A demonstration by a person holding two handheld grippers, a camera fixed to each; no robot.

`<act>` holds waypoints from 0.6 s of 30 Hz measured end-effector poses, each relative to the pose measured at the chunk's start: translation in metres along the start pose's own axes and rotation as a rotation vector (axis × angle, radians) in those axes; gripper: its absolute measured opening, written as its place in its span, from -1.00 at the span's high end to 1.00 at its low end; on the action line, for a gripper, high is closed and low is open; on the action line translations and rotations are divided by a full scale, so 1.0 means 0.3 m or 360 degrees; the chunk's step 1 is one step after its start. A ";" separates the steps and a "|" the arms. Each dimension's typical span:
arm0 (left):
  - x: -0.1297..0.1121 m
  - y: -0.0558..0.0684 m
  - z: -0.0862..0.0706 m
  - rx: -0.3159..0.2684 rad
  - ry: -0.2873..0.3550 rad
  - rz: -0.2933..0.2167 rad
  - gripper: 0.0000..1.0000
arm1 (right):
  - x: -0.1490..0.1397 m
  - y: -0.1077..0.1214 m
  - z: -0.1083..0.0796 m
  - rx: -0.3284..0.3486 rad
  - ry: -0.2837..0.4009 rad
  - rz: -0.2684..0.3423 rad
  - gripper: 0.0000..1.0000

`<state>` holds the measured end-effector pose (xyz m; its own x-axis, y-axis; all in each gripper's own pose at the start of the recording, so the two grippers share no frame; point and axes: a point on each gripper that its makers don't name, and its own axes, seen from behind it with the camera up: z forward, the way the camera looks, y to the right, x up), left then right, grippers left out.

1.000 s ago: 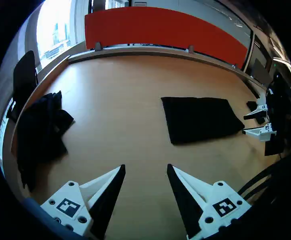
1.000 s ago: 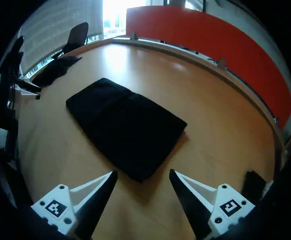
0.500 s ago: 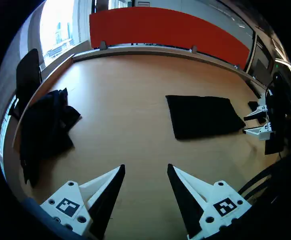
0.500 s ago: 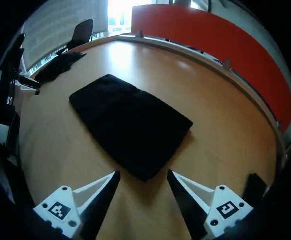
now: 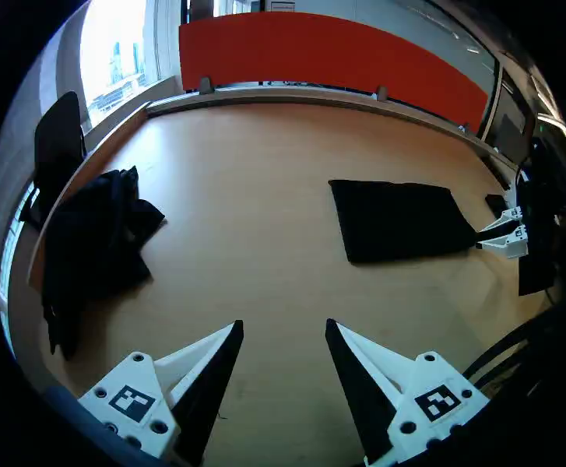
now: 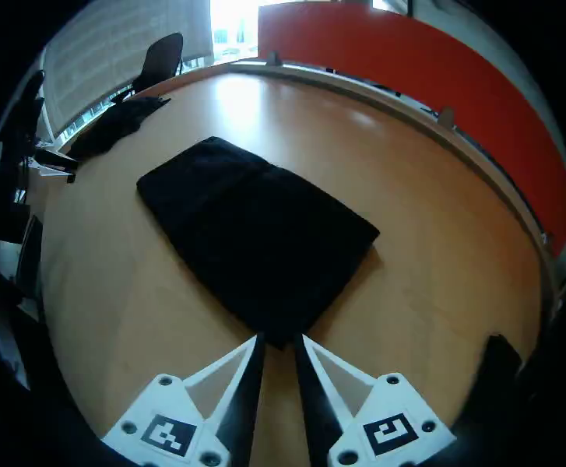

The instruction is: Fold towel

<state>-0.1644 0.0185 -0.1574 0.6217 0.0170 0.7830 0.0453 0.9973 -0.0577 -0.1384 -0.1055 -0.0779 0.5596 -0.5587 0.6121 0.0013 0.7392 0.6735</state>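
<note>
On the wooden table [image 6: 438, 257], slightly right of centre, lies the folded black towel [image 6: 259, 233], flat, with one corner pointing toward the near edge. The right gripper [image 6: 279, 340] is held low and level at that near corner. Its two white fingers are drawn close together, with only a narrow gap between the dark pads, and the tip of the towel corner sits in that gap. Whether both pads actually press the cloth cannot be made out. From the left gripper view, this gripper is small and partly lost against a dark shape at the far right edge, its tips meeting the towel's right end.

The left gripper [image 5: 283, 325] hovers well to the left of the towel, above bare tabletop, angled slightly downward. Its fingers are spread wide apart and nothing is between them.

A rumpled heap of dark clothing [image 5: 92, 241] lies at the table's left side, well apart from the towel. A black office chair [image 5: 53, 148] stands beyond it by the window, and an orange partition [image 5: 329, 54] runs along the far edge. A dark object [image 6: 500, 362] at the near right is cut off and unclear.
</note>
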 end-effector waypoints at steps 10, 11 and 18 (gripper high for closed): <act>0.005 -0.002 0.000 0.0001 0.0000 0.0003 -0.55 | 0.009 -0.007 -0.009 0.0010 0.0006 0.0052 0.91; 0.006 -0.003 0.000 0.0002 -0.0001 0.0003 -0.55 | 0.012 -0.009 -0.011 0.0011 0.0010 0.0054 0.91; 0.011 -0.008 0.000 0.0005 0.0000 0.0009 -0.55 | 0.044 -0.008 -0.029 -0.0009 0.0045 0.0049 0.91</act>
<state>-0.1626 0.0164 -0.1546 0.6218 0.0229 0.7829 0.0393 0.9974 -0.0603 -0.1238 -0.1115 -0.0750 0.5829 -0.5247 0.6205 -0.0115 0.7582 0.6519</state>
